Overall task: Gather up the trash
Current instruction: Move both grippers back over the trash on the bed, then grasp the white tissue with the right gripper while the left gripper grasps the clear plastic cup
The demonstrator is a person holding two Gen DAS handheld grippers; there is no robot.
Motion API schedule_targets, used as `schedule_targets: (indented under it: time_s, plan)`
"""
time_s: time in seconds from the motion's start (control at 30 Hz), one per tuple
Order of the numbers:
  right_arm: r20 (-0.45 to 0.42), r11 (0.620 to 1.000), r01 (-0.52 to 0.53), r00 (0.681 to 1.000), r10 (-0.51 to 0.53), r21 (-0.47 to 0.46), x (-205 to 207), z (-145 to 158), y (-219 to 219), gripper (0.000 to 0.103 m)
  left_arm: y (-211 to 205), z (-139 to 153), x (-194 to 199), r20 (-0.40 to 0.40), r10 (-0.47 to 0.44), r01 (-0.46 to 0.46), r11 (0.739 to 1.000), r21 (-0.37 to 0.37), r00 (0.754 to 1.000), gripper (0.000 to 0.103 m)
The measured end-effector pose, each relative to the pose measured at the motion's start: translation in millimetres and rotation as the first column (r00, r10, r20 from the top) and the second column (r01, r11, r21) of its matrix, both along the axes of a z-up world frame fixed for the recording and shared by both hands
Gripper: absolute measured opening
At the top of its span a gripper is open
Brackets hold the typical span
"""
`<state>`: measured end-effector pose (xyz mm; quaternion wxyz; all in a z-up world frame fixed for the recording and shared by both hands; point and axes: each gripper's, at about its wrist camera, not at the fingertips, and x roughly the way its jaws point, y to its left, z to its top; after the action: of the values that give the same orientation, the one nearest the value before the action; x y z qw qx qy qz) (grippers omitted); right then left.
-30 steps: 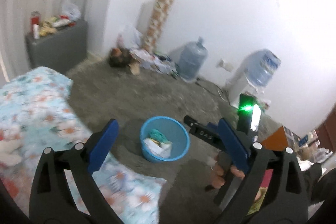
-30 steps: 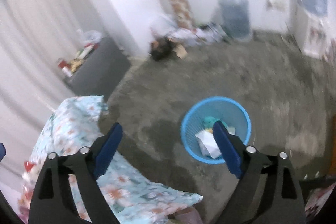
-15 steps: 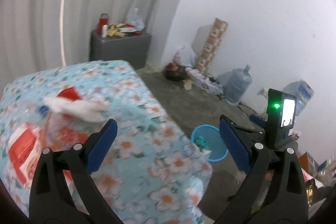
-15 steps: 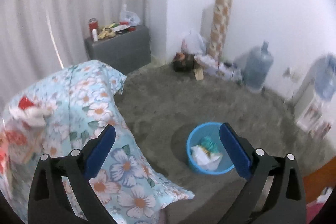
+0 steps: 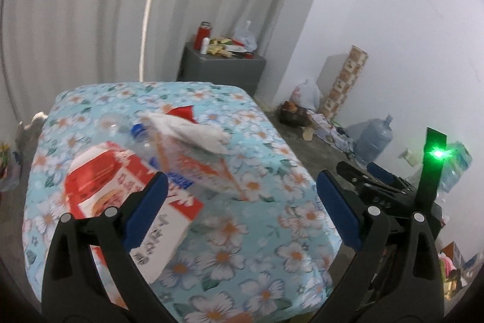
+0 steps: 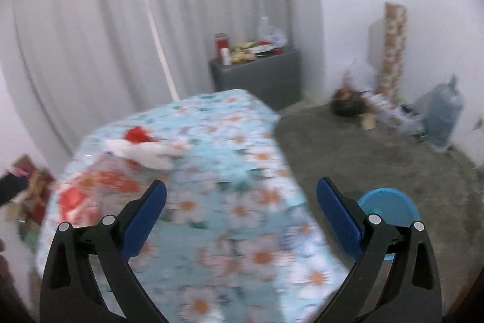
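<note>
Trash lies on a table under a blue floral cloth (image 5: 266, 235): a red and white carton (image 5: 121, 196), a clear plastic bottle (image 5: 169, 147) with a blue cap, and a white and red wrapper (image 5: 193, 129). My left gripper (image 5: 242, 211) hangs open just above the cloth, its left finger in front of the carton, nothing between the pads. My right gripper (image 6: 240, 215) is also open and empty over the same cloth (image 6: 242, 171), with the trash pile (image 6: 127, 168) to its left. A blue bin (image 6: 390, 206) stands on the floor behind its right finger.
A grey cabinet (image 5: 224, 68) with bottles and clutter stands against the curtain. Along the white wall lie bags, a patterned tall box (image 5: 345, 84) and a water jug (image 5: 373, 140). The other gripper with a green light (image 5: 435, 153) shows at right. Grey floor (image 6: 363, 153) surrounds the bin.
Both views have swung left from the bin and floor onto the table. The trash pile has come into view and closer. Both grippers stay wide apart.
</note>
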<state>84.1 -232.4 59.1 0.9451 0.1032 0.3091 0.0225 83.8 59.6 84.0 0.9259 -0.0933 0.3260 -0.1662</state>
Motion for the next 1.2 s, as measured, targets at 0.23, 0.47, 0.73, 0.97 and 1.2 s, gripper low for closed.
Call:
schedule_targets:
  time_s: [0.23, 0.47, 0.73, 0.97, 1.2]
  plan:
    - [-0.011, 0.998, -0.061, 0.998, 0.061, -0.007, 6, -2, 23, 0.096, 28, -6, -8, 0.012, -0.018, 0.019, 0.994, -0.107, 1.0, 0.094]
    - [-0.01, 0.998, -0.032, 0.999, 0.033, 0.058, 15, -2, 4, 0.096, 43, -7, -14, 0.059, -0.043, 0.053, 0.982, -0.184, 0.997, 0.094]
    - [-0.108, 0.95, -0.116, 0.982, 0.153, 0.289, 42, -20, -4, 0.096, 63, -22, -13, 0.067, 0.041, -0.036, 0.996, -0.08, 0.997, 0.094]
    - [-0.133, 0.886, -0.198, 0.952, 0.276, 0.42, 70, -33, 20, 0.096, 84, -28, 2, 0.036, 0.081, -0.077, 0.993, -0.093, 0.996, 0.094]
    - [-0.133, 0.814, -0.24, 0.924, 0.359, 0.529, 104, -37, 33, 0.09, 99, -31, 17, 0.024, 0.11, -0.107, 0.99, -0.096, 0.994, 0.094]
